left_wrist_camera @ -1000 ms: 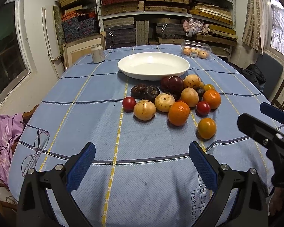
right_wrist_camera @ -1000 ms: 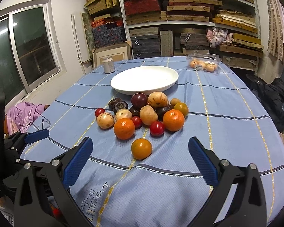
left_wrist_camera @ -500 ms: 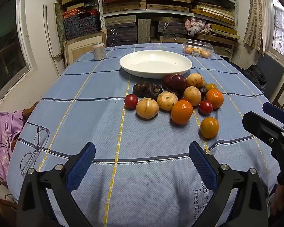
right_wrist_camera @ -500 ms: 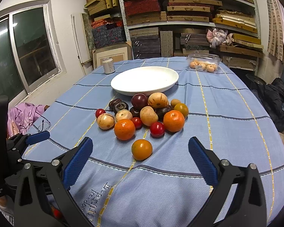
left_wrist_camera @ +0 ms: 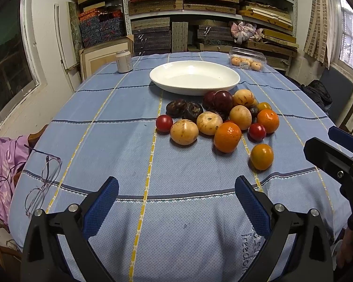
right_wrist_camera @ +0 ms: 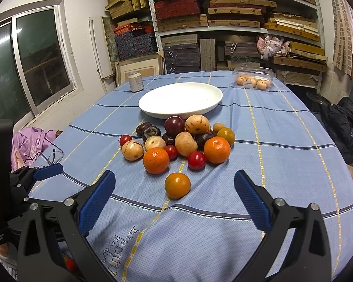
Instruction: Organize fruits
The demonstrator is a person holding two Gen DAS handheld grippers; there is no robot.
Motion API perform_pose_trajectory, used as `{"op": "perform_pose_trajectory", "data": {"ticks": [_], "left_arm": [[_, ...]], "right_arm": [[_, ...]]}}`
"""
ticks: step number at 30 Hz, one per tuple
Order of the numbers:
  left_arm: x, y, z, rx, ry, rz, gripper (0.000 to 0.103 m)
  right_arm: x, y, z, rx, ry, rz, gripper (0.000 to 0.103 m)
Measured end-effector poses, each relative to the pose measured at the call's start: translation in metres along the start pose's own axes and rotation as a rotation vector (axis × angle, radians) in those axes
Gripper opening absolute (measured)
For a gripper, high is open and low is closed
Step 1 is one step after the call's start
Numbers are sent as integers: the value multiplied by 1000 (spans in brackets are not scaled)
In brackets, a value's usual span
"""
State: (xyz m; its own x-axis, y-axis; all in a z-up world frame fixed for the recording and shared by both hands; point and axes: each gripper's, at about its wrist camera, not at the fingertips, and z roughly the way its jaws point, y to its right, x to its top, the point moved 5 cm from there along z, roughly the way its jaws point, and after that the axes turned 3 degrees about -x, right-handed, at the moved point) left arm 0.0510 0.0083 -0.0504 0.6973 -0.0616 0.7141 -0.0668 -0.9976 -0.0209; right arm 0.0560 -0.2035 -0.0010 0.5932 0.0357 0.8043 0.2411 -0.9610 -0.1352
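Observation:
A heap of fruit lies mid-table on the blue cloth: oranges [left_wrist_camera: 227,136] [right_wrist_camera: 156,160], tan round fruits [left_wrist_camera: 184,132] [right_wrist_camera: 185,143], dark plums [left_wrist_camera: 222,100] [right_wrist_camera: 174,123], small red tomatoes [left_wrist_camera: 164,123] [right_wrist_camera: 196,160]. One orange-green fruit [left_wrist_camera: 261,156] [right_wrist_camera: 177,185] sits apart, nearest me. Behind the heap stands an empty white bowl [left_wrist_camera: 194,77] [right_wrist_camera: 180,99]. My left gripper [left_wrist_camera: 176,202] hovers open over the near cloth, nothing between its fingers. My right gripper [right_wrist_camera: 175,195] is open too, just short of the lone fruit.
A can [left_wrist_camera: 124,61] [right_wrist_camera: 135,81] stands at the back left. A clear box of small fruits [left_wrist_camera: 247,58] [right_wrist_camera: 253,76] sits at the back right. Glasses [left_wrist_camera: 43,183] and a purple cloth [left_wrist_camera: 2,159] lie at the left table edge. Shelves fill the back wall.
Both grippers have crept forward toward the fruit heap, so the fruit looks a little nearer. Both stay open. Nothing on the table has moved.

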Motion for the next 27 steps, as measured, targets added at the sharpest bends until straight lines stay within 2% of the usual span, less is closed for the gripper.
{"op": "perform_pose_trajectory", "data": {"ticks": [27], "left_arm": [[-4,-3,13,-4,-39,-9,100]], "right_arm": [[-8,0,10,-1,-31,0,99]]}}
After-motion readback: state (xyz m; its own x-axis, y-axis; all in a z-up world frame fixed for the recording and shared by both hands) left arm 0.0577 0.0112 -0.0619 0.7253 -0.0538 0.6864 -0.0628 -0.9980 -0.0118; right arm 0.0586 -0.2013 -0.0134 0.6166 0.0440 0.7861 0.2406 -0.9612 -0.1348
